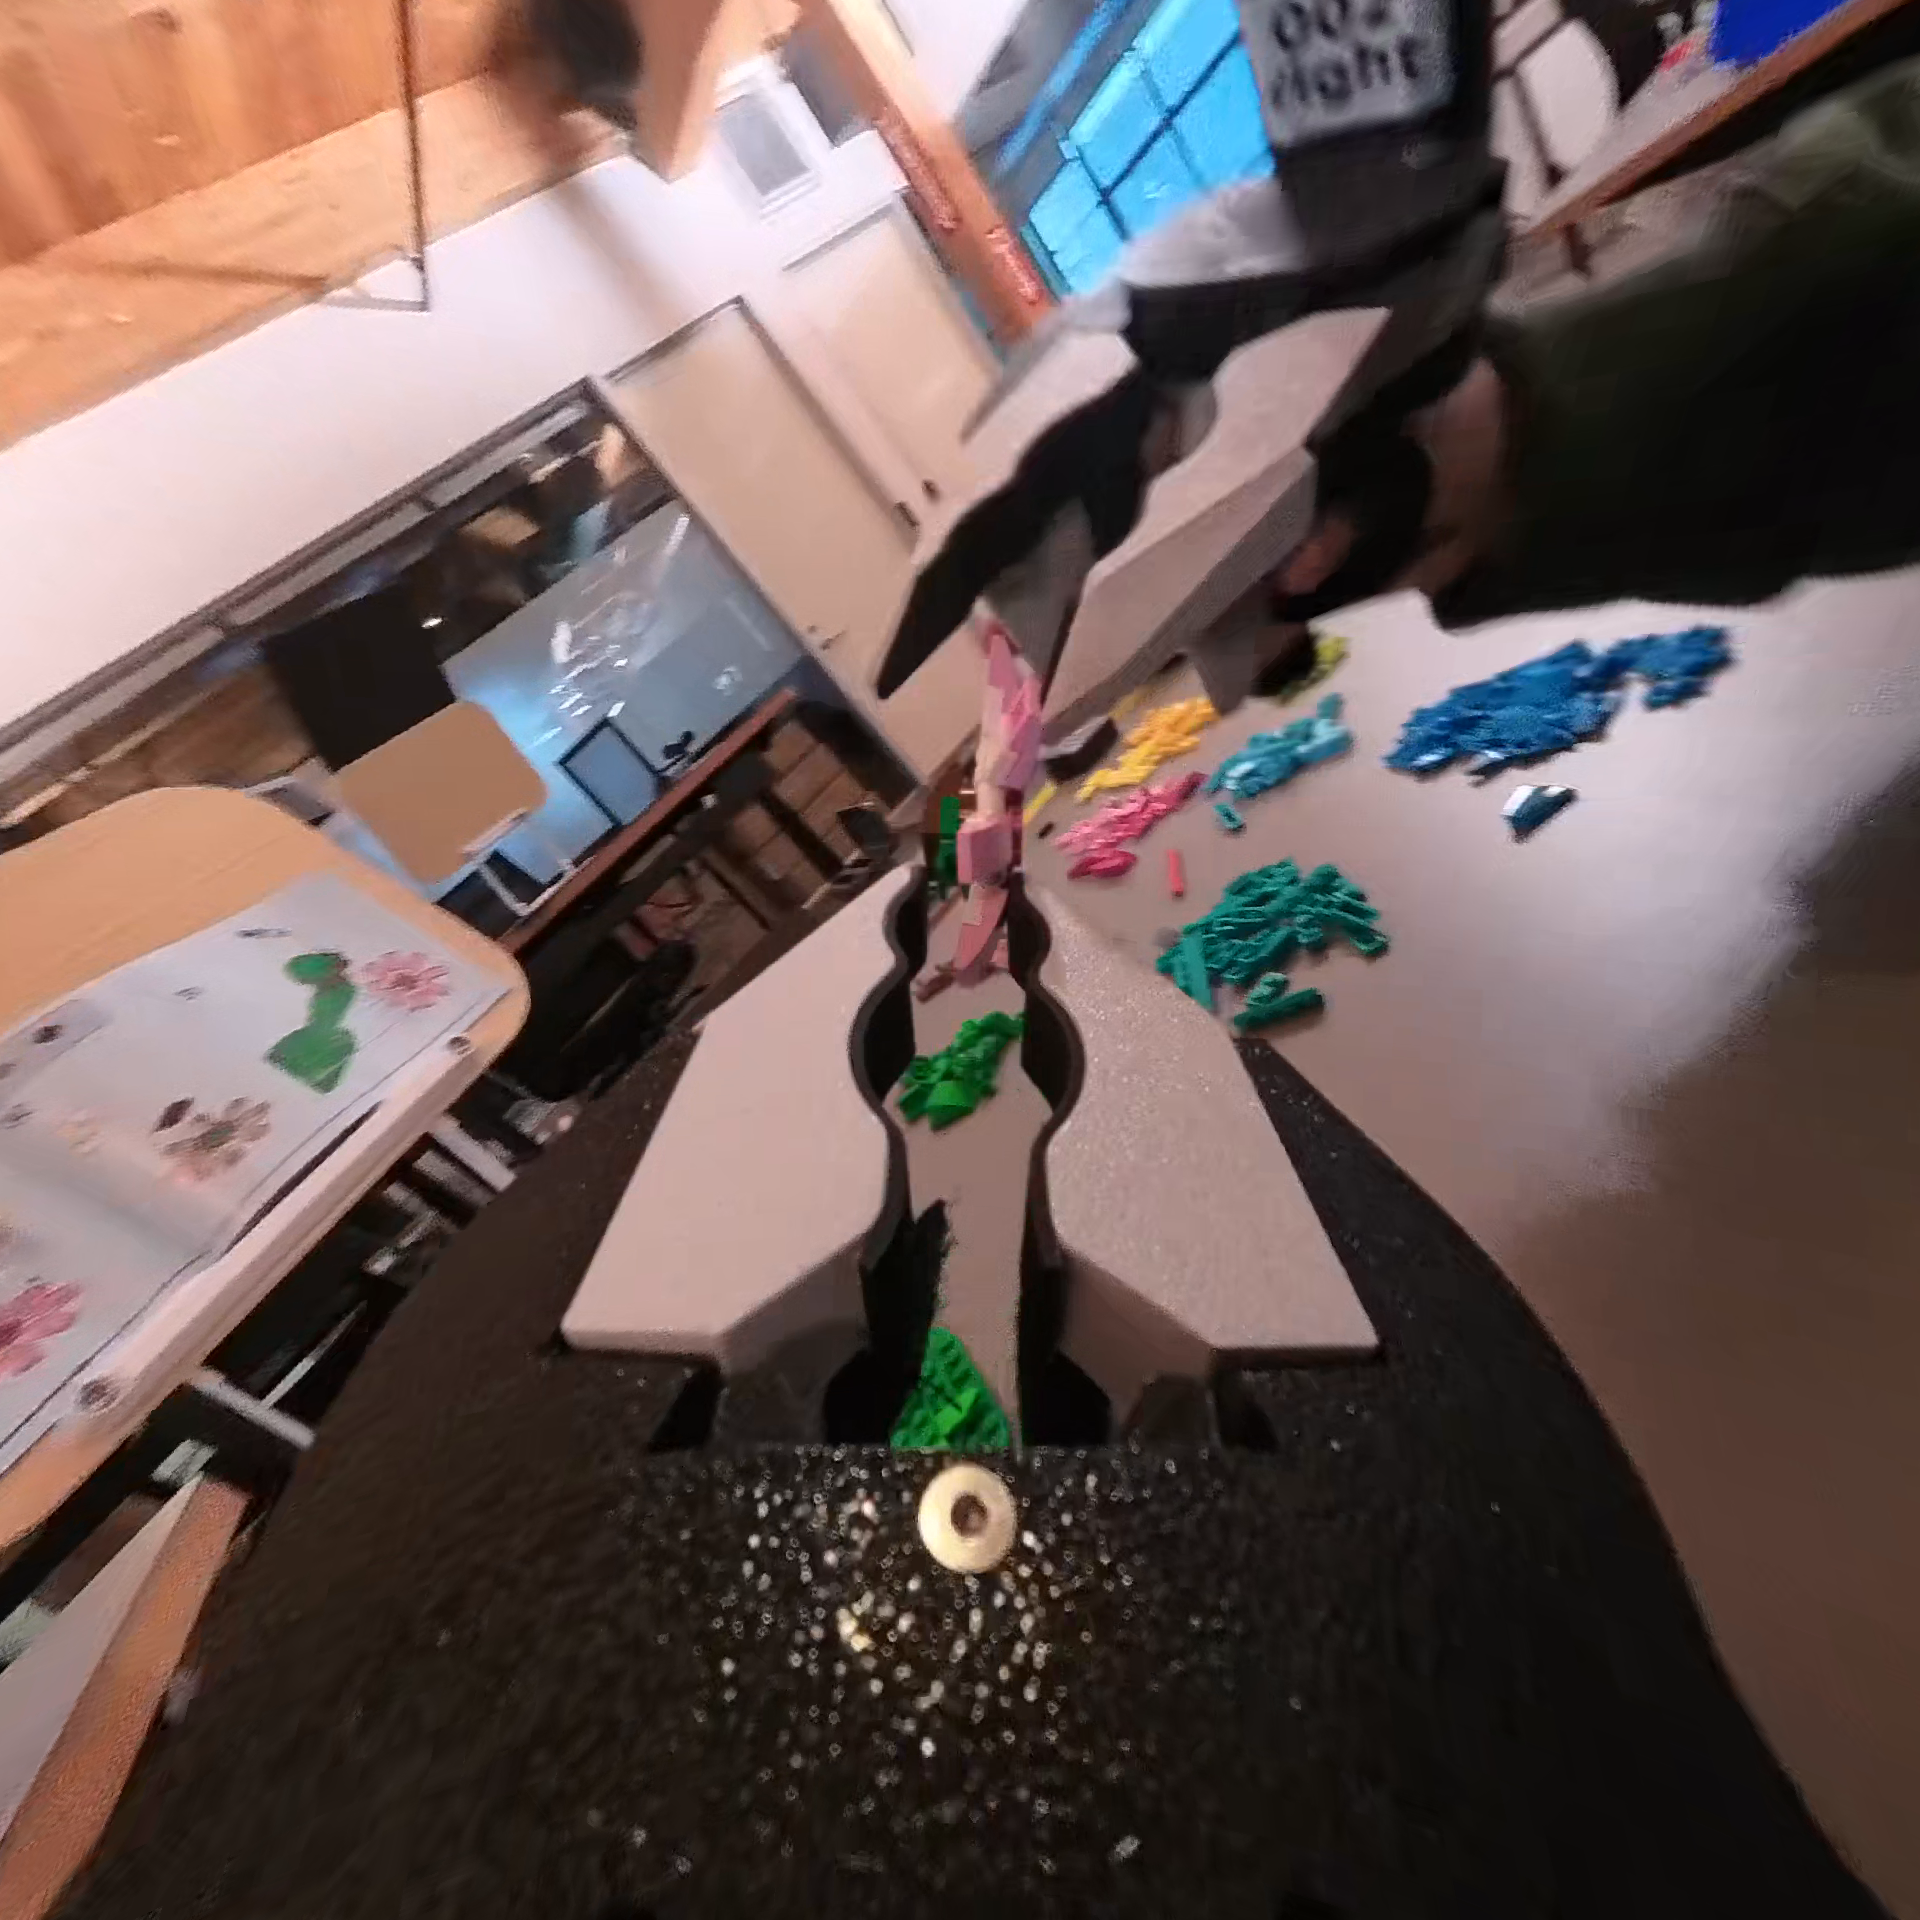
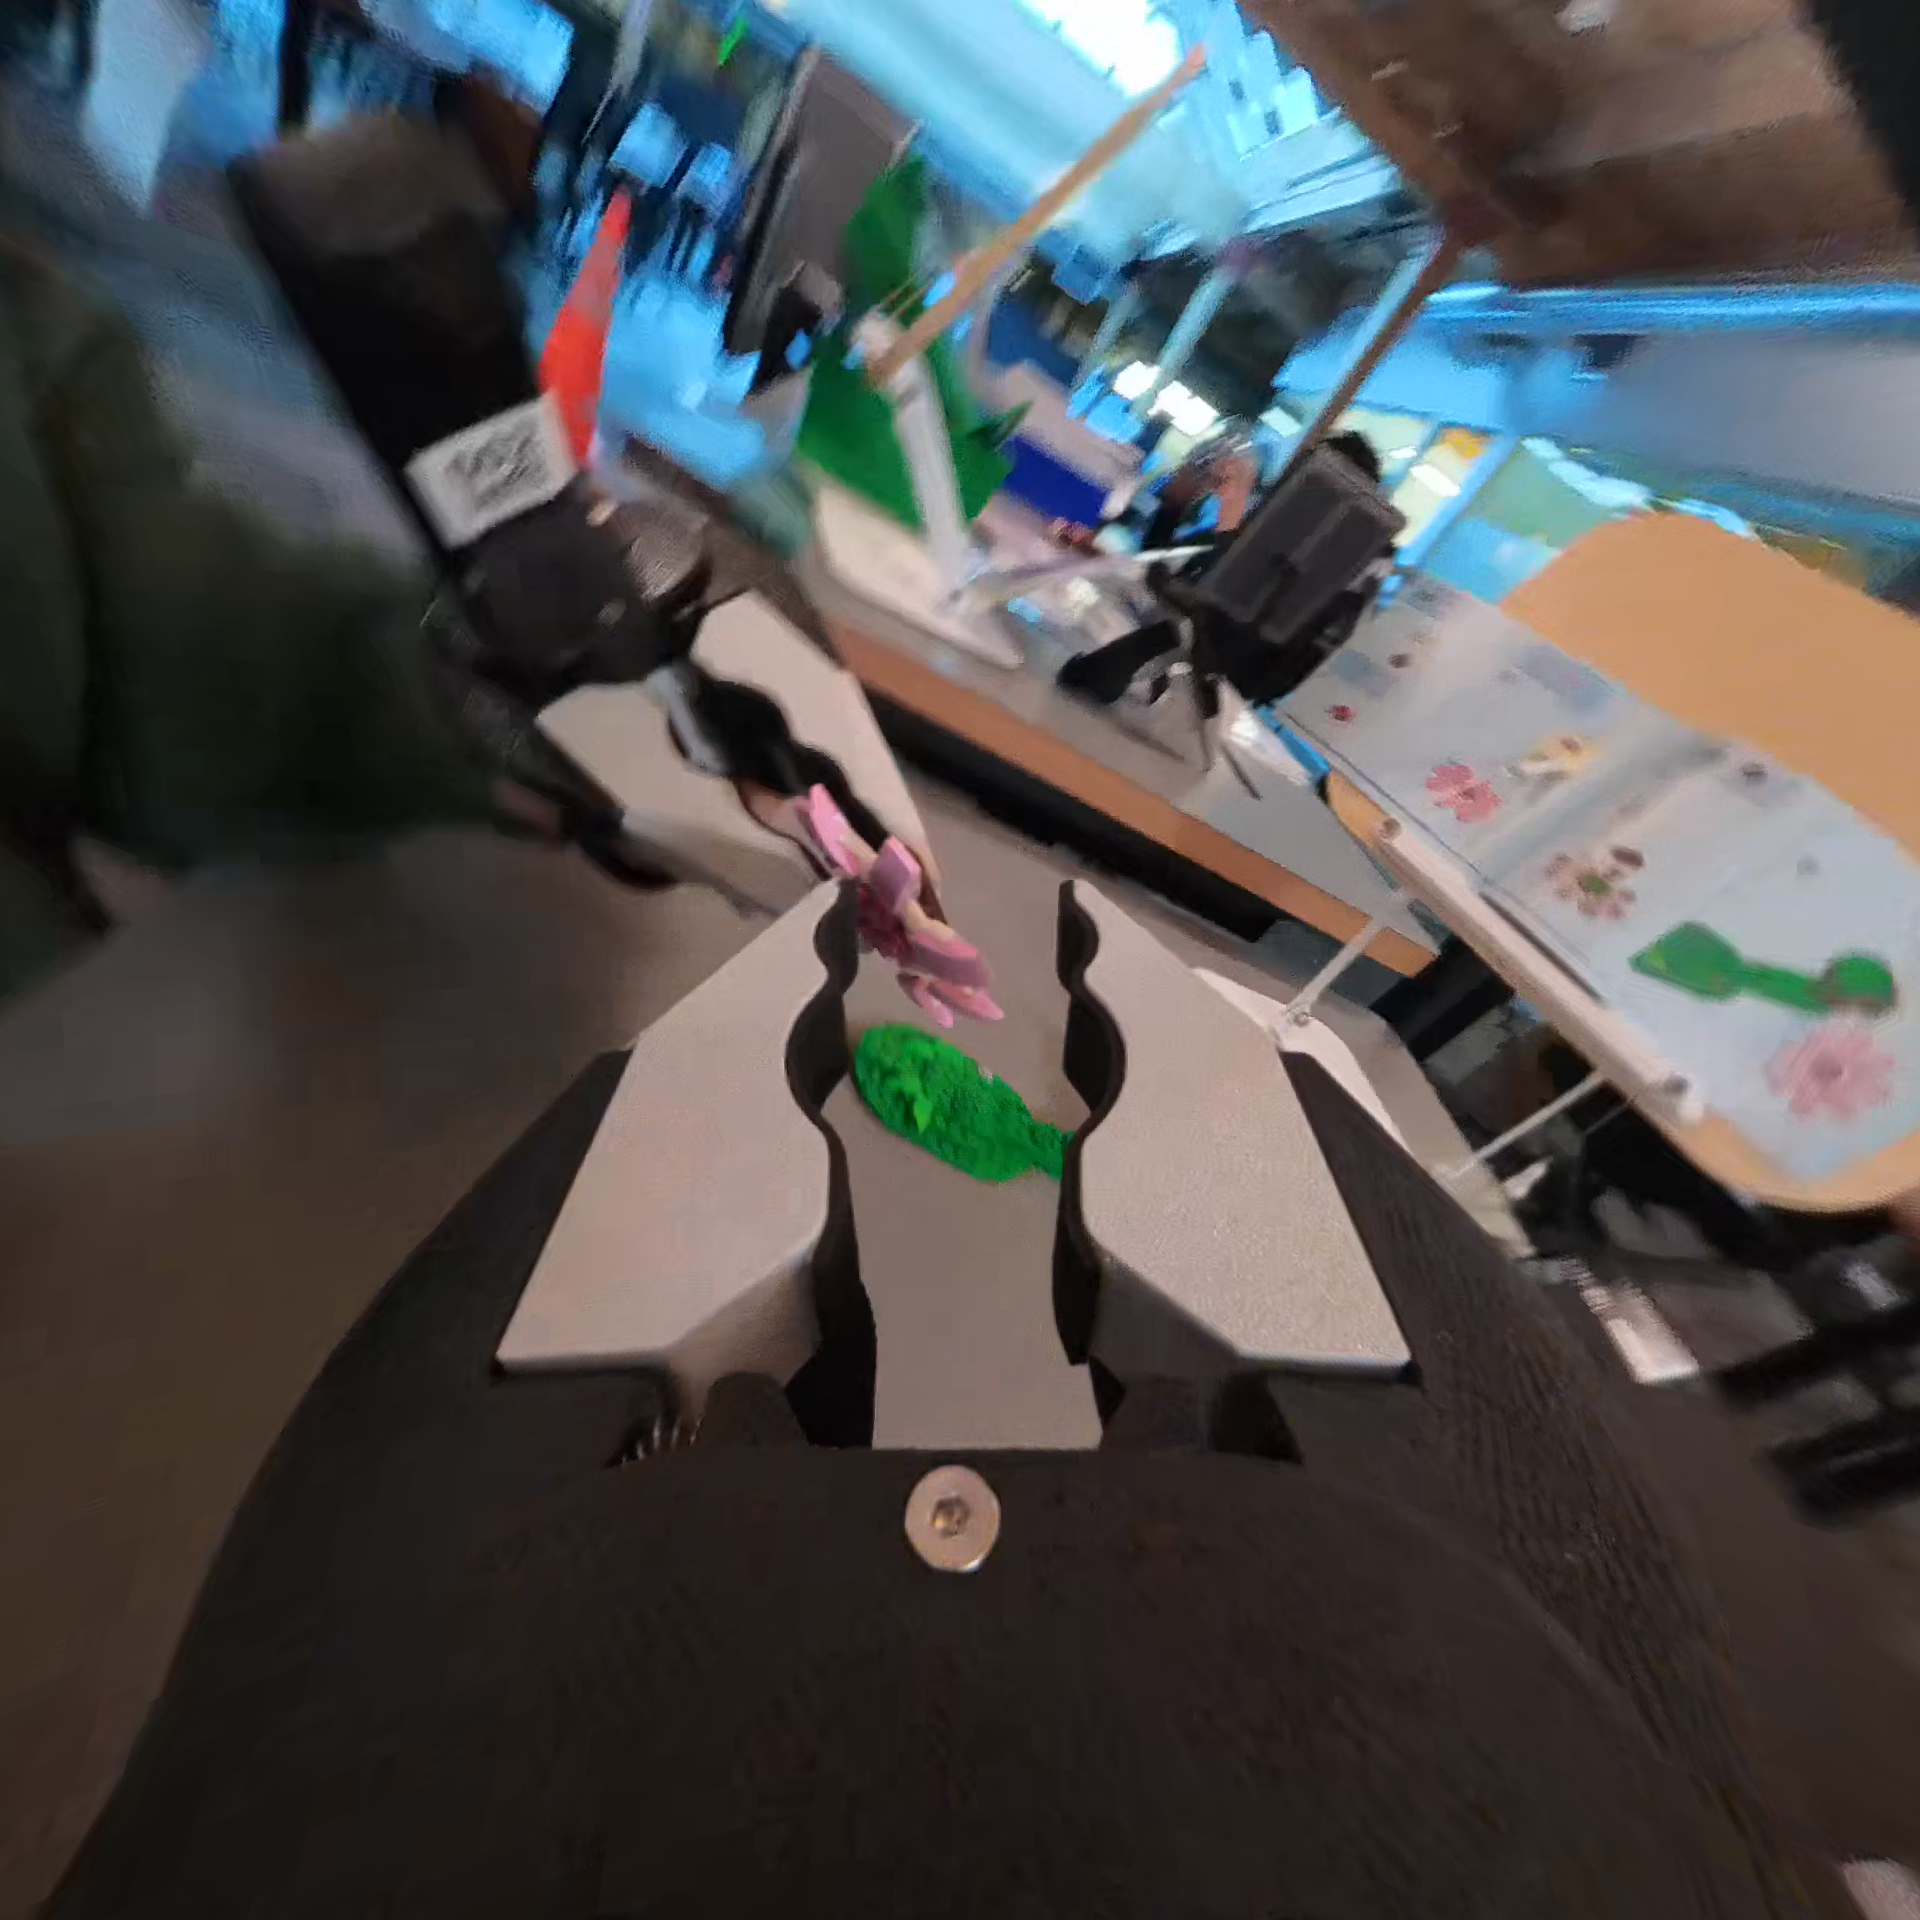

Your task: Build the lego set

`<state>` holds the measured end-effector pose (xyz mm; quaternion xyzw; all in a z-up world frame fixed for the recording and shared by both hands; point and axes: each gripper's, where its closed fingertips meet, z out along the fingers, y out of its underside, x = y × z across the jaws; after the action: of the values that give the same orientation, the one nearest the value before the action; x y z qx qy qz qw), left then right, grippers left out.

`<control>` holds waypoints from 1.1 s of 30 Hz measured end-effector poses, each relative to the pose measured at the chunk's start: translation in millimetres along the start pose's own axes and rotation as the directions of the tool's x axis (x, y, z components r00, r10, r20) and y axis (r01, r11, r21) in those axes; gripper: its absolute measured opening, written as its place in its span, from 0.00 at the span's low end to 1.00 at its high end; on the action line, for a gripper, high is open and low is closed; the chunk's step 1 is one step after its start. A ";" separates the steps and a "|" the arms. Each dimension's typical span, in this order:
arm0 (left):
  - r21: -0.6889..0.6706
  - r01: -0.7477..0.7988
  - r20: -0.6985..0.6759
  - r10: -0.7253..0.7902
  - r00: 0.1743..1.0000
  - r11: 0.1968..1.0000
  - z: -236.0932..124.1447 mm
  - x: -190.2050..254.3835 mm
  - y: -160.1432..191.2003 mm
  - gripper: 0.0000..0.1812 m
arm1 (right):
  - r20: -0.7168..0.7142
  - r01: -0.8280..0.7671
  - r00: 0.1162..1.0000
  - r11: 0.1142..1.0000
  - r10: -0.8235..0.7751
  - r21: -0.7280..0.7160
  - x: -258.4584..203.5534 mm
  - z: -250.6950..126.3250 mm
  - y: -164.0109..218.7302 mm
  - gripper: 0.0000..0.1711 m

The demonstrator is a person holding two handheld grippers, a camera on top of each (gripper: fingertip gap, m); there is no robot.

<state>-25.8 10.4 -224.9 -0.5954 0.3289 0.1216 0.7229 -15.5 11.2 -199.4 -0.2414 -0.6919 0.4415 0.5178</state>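
Observation:
A pink lego flower [image 1: 1000, 800] on a brown and green stem is held up above the table. My left gripper [image 1: 971, 894] is shut on its lower part. The flower also shows in the right wrist view [image 2: 914, 935], sticking out of the left gripper's fingers [image 2: 821, 707]. My right gripper [image 2: 951, 899] is open, with its left fingertip beside the petals. In the left wrist view its fingers [image 1: 997, 520] reach down to the top of the flower. Both views are blurred.
Sorted brick piles lie on the grey table: bright green [image 1: 956, 1070] [image 2: 956, 1101], dark green [image 1: 1278, 925], pink [image 1: 1122, 826], yellow [image 1: 1153, 738], light blue [image 1: 1283, 753], blue [image 1: 1558, 701]. A tilted board with a picture sheet [image 1: 239, 1039] [image 2: 1621, 831] stands at the table's side. Less than 4 cm separates the two grippers' tips.

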 end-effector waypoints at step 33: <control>-0.506 0.650 0.126 -0.698 0.705 0.566 30.7 -69.5 186.1 0.35 | 0.441 0.792 0.597 0.405 -0.670 -0.457 75.4 30.9 141.8 0.03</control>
<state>-173.6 103.0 -324.9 -0.8503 0.0630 -0.1065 0.5115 -87.9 129.6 -285.8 -0.0234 -0.8738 -0.0608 0.4819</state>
